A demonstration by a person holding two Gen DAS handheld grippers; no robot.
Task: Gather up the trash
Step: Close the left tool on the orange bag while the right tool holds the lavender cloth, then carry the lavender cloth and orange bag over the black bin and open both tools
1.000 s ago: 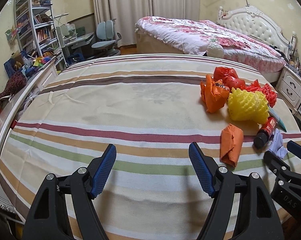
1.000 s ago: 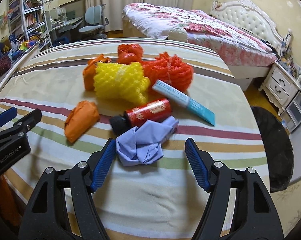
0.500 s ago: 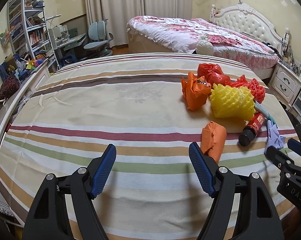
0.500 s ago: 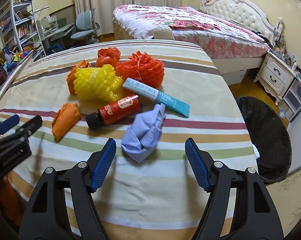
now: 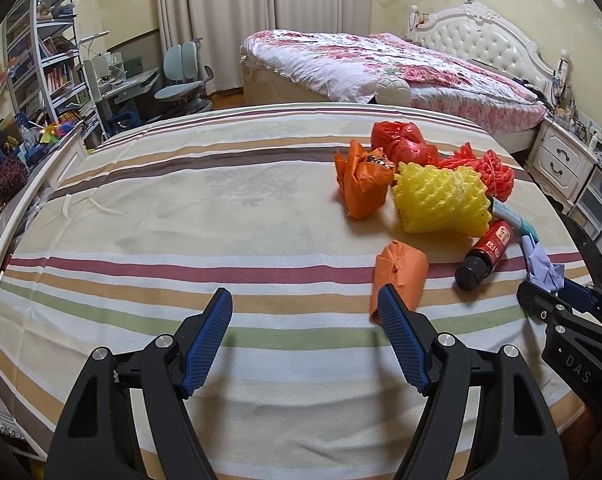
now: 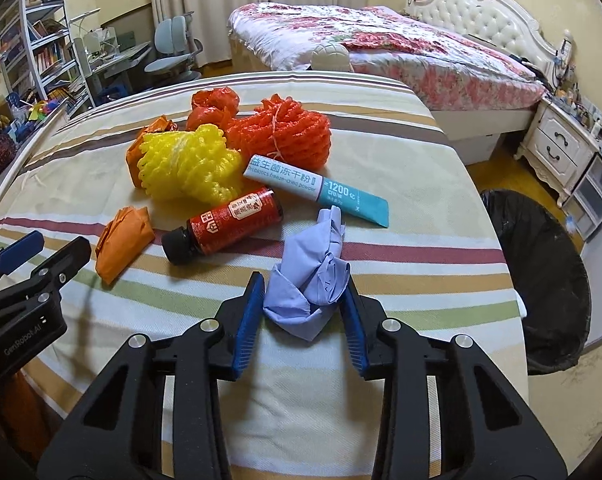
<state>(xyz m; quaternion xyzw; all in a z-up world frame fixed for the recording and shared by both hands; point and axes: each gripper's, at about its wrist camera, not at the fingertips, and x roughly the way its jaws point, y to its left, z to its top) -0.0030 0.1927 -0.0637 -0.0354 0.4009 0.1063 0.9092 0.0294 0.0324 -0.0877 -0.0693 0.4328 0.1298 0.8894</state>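
A striped woven cloth [image 6: 381,364] covers the work surface; the weave is coarse, the bands cream, maroon, green, tan and brown.

The right gripper [image 6: 303,300] is seen closed onto a crumpled wad of pale lilac paper [image 6: 313,276]. Its jaws have just been closing, and the ribbed blue pads [image 6: 247,320] now press the wad on both sides. The paper is soft, creased and twisted to a point at its far end.

The left gripper [image 5: 305,320] is held with jaws wide apart over bare cloth; nothing lies between them. Its right pad sits just in front of a folded orange paper bundle [image 5: 399,276]; contact cannot be told.

Other trash is clustered beyond, near the cloth's right side:
- a red-labelled bottle [image 6: 225,226], cylindrical, glossy, black-capped, lying on its side just beside the lilac wad;
- a flat teal-and-white sachet [image 6: 321,190], printed, lying diagonally;
- a yellow foam net sleeve [image 6: 189,164], lattice-textured, bunched;
- an orange-red foam net [image 6: 281,134], same lattice, tied with string;
- a crumpled red plastic bag [image 6: 215,104], shiny;
- a second orange wrapper [image 5: 361,184], creased, partly behind the yellow net.

A black-lined waste bin [image 6: 541,280] stands on the floor beside the right edge.
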